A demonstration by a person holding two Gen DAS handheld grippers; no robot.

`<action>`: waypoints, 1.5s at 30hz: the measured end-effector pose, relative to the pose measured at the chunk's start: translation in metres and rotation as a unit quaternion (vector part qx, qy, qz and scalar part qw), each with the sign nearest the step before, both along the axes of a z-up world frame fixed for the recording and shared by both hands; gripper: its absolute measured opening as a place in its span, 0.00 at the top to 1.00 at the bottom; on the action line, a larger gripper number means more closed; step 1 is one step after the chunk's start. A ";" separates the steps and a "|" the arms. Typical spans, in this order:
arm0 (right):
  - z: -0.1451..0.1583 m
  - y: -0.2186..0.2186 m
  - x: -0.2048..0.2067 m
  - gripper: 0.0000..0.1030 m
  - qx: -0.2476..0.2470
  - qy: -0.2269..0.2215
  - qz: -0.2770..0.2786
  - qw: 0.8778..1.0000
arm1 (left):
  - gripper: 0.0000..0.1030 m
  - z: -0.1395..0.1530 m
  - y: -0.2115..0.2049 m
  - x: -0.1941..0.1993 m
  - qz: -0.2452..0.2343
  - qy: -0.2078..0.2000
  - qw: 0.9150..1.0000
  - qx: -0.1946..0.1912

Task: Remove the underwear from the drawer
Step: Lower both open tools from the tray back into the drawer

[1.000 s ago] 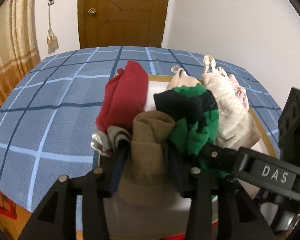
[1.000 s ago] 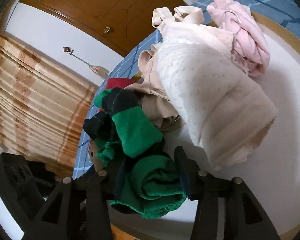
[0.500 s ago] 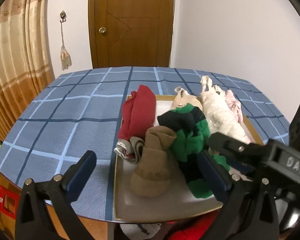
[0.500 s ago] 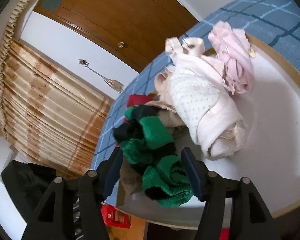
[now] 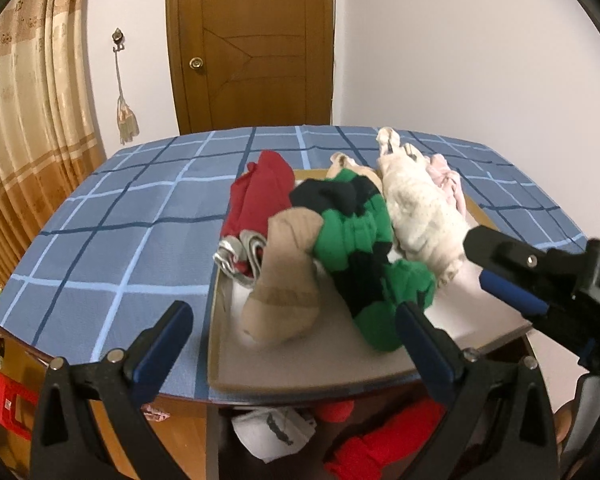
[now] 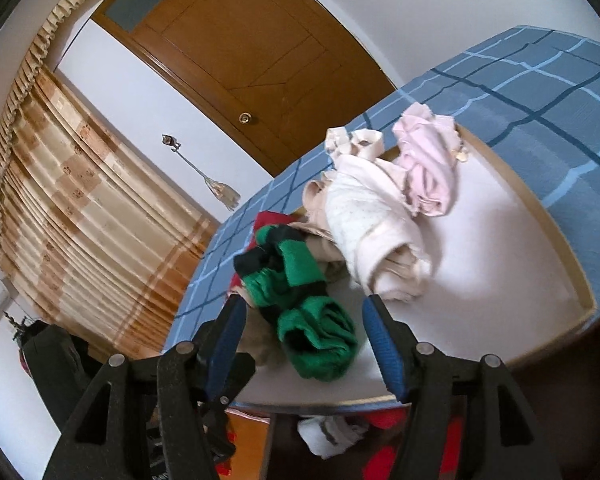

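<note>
**Both grippers free above the tray of clothes**

The blue checked table (image 5: 112, 216) carries a shallow tray (image 5: 260, 372), the landmark here. On the tray lie the green-and-black garment (image 5: 352, 240) and the tan piece (image 5: 288, 280). More underwear (image 5: 272, 428) shows in the drawer below the tray's near edge. The left gripper (image 5: 292, 320) has just spread its jaws wide; the right gripper (image 6: 304, 320) is half spread; both empty. Next, I'd dip into the drawer and pinch one piece only. No readable writing.
</note>
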State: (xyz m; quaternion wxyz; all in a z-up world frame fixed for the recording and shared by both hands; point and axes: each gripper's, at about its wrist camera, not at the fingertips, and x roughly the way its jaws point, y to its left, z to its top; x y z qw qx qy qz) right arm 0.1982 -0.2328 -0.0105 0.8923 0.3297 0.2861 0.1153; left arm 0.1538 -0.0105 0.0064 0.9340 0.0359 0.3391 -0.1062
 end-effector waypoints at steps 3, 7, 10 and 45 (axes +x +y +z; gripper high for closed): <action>-0.002 -0.004 -0.010 0.38 -0.016 -0.002 -0.002 1.000 | 0.00 -0.003 0.000 -0.006 0.000 0.000 1.000 0.000; -0.003 -0.005 -0.020 0.38 -0.043 -0.003 -0.001 0.999 | 0.00 -0.008 -0.003 -0.014 -0.008 0.004 1.000 0.003; -0.004 -0.007 -0.036 0.38 -0.069 -0.009 0.002 0.998 | 0.00 -0.014 -0.005 -0.025 -0.016 0.005 1.000 0.010; -0.073 -0.076 -0.144 0.39 -0.210 0.113 0.012 0.971 | 0.00 -0.105 -0.020 -0.080 -0.112 0.114 0.983 0.091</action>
